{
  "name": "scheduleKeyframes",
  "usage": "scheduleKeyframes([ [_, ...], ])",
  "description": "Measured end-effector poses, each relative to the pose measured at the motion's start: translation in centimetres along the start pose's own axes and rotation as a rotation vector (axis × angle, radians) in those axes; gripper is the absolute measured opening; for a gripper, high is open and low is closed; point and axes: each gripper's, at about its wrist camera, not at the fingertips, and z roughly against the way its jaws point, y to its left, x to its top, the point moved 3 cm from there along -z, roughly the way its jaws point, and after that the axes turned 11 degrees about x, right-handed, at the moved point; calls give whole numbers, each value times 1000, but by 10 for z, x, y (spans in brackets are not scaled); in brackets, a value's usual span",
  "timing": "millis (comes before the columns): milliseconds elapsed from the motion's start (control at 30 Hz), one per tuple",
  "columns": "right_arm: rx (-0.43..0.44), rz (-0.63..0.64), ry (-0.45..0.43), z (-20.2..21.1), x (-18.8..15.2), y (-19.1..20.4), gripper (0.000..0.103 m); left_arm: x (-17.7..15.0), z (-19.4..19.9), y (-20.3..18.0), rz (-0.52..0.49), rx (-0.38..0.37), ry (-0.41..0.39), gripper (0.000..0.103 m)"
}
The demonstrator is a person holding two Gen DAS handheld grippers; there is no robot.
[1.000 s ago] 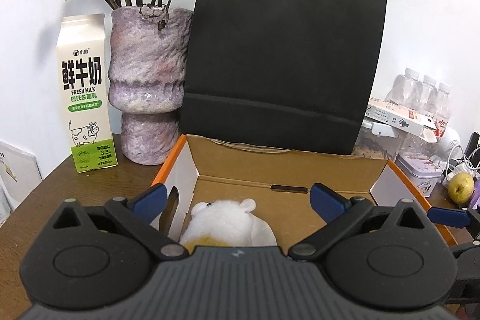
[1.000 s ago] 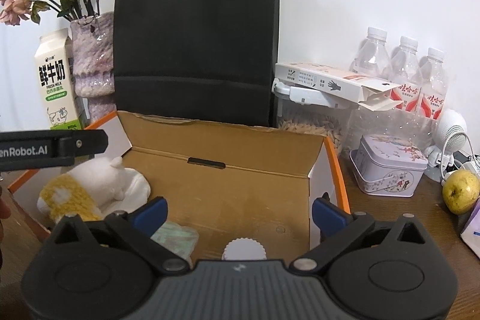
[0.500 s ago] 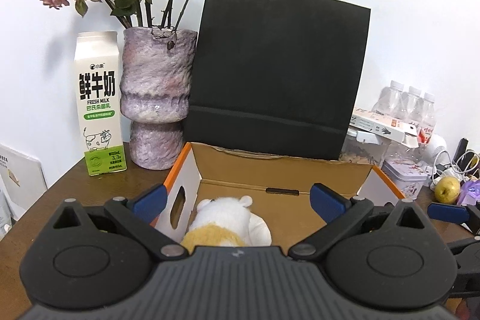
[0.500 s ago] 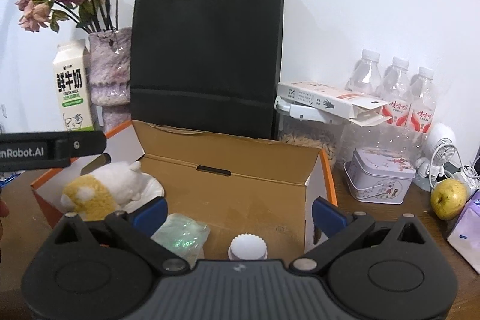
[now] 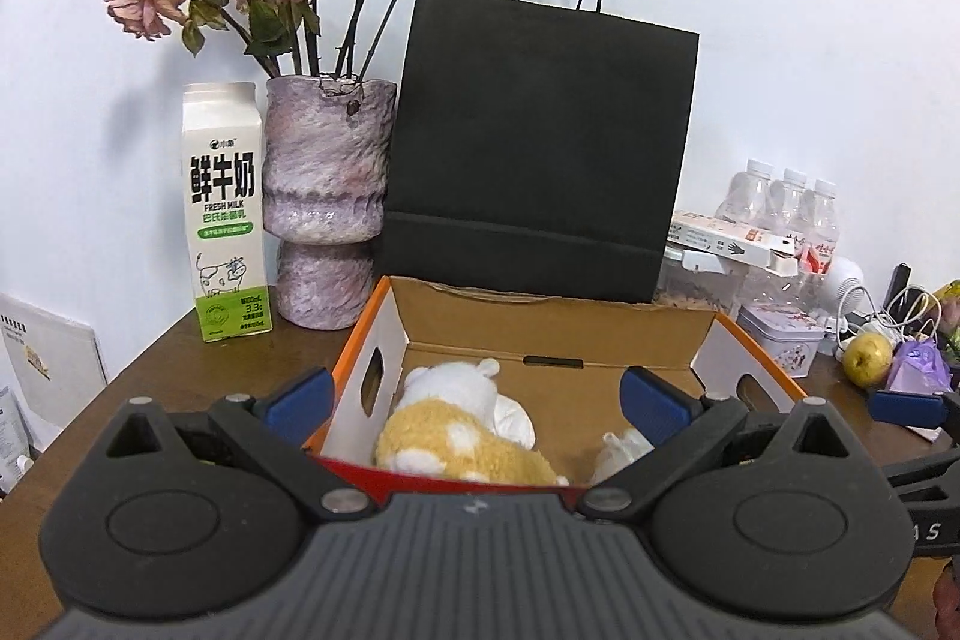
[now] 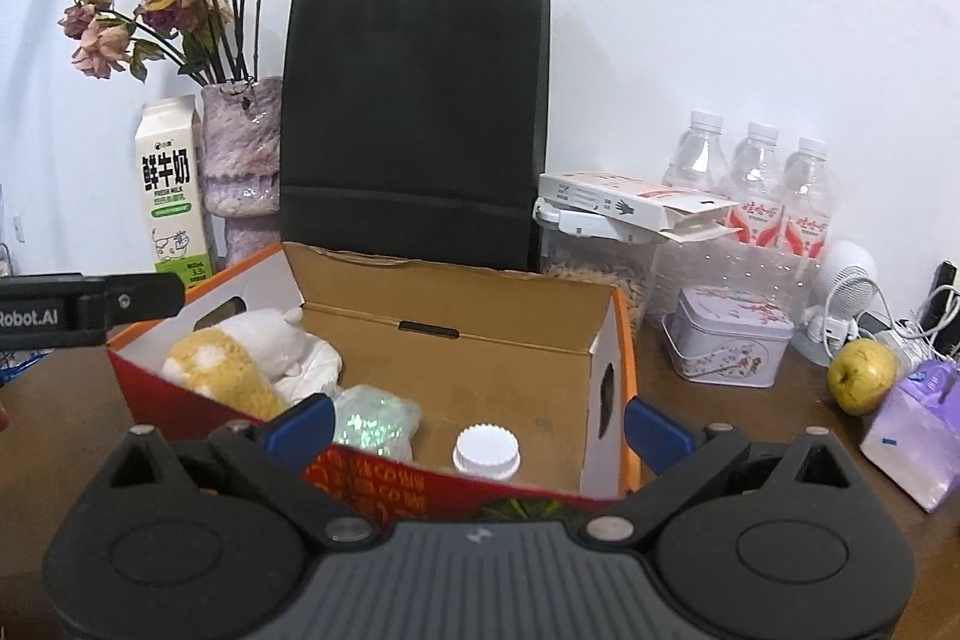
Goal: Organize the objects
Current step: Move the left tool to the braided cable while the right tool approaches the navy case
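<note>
A black paper bag (image 5: 540,148) stood against the wall at the back of the worktop (image 5: 150,370), with a vase of dried roses (image 5: 327,202) and a milk carton (image 5: 223,214) to its left. Off right sat three water bottles (image 6: 756,184), a floral tin (image 6: 729,337), a small white fan (image 6: 846,280), a pear (image 6: 861,376).

white and green milk carton (image 5: 223,214): "鲜牛奶", "FRESH MILK", "3.3" | black bar of the other gripper at the left edge of the right wrist view (image 6: 84,310): "Robot.AI" | red front wall of the cardboard box (image 6: 372,484): gold characters, unreadable
</note>
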Motion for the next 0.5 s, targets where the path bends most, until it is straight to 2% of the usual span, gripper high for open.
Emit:
scheduleKeyframes([
  [500,-9,-5,-16,53,-32,10,103,-26,46,17,-1,-7,18,103],
])
